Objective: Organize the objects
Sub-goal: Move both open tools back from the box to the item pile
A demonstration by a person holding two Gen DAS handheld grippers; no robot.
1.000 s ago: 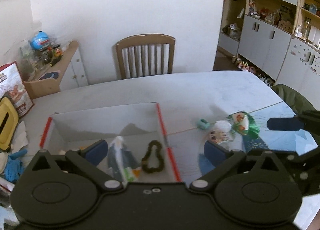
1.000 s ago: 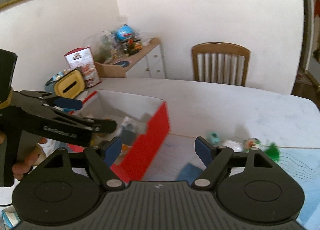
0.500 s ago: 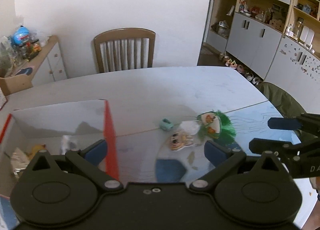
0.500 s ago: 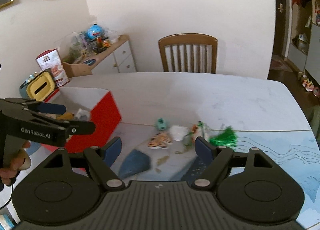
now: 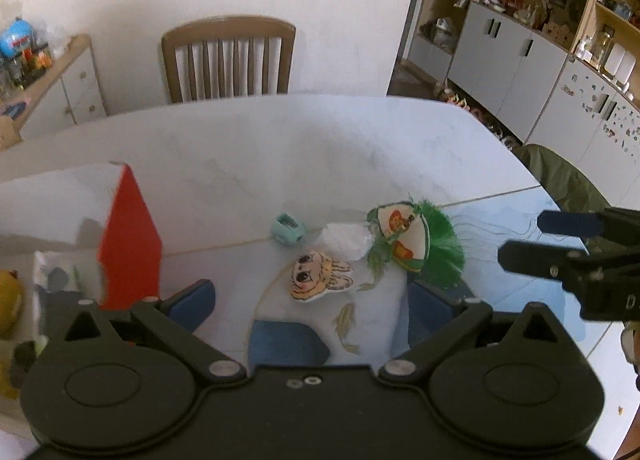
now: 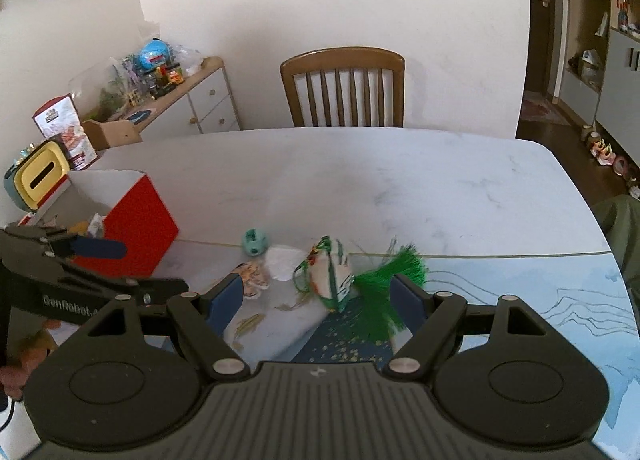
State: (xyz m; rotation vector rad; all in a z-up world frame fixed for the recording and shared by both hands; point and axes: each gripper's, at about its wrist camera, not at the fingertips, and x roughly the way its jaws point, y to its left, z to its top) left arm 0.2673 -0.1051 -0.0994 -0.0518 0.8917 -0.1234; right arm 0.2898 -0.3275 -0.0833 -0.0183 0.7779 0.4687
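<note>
We are hovering both the left gripper [image 5: 308,300] and the right gripper [image 6: 318,298], jaws apart and empty, over four leftovers (mint sharpener [image 5: 287,229], white wad [image 5: 347,241], cartoon sticker [image 5: 320,277], green-tasselled sachet [image 6: 332,274]) waiting beside the part-filled red box [image 6: 134,230]

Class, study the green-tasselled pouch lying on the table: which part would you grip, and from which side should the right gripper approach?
Grip the padded body of the pouch, not the tassel, whose loose threads would likely slip. The pouch stands on edge, a narrow ridge facing the open right gripper, so come from above and slightly behind, one finger on each flat face. The white disc beside it leaves room.
</note>
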